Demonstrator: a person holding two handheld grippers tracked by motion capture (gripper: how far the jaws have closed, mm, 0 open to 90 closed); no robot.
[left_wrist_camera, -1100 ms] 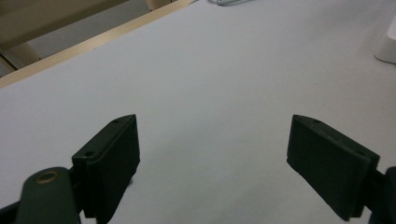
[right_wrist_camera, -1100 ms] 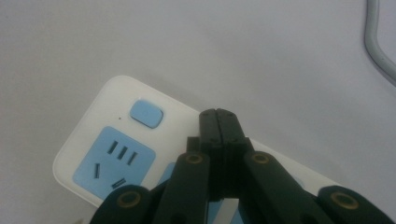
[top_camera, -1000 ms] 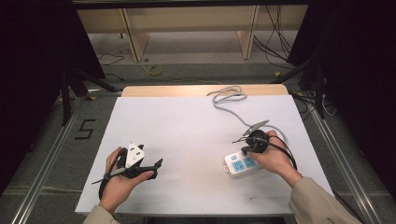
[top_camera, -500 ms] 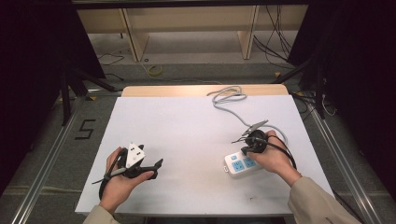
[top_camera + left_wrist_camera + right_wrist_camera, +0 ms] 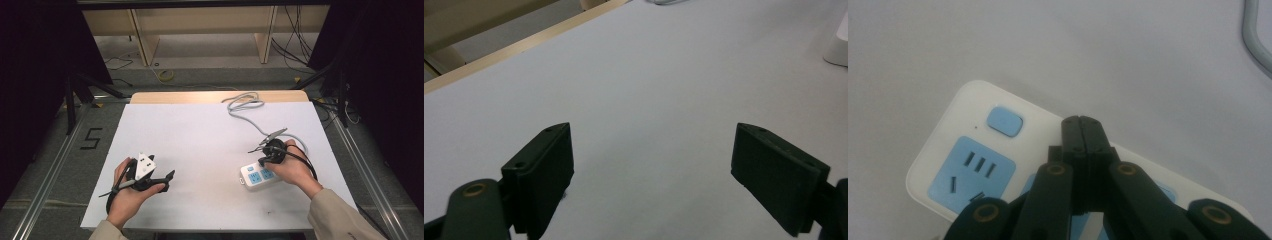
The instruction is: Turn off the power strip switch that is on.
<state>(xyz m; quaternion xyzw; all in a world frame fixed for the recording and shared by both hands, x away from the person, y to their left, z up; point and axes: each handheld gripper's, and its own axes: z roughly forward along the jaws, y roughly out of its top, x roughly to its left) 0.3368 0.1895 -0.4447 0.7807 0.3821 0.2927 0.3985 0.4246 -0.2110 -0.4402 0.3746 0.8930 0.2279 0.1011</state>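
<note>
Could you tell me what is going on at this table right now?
A person works at a white table with a gripper in each hand. The right gripper, jaws shut, is poised over a white power strip near its blue switch. The left gripper rests open over bare tabletop, holding nothing.

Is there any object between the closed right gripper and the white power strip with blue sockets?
Nothing visible stands between them. The right gripper, jaws pressed together and empty, hovers directly above the white power strip with blue sockets, near its blue switch button. Whether the tips touch it, I cannot tell.
</note>
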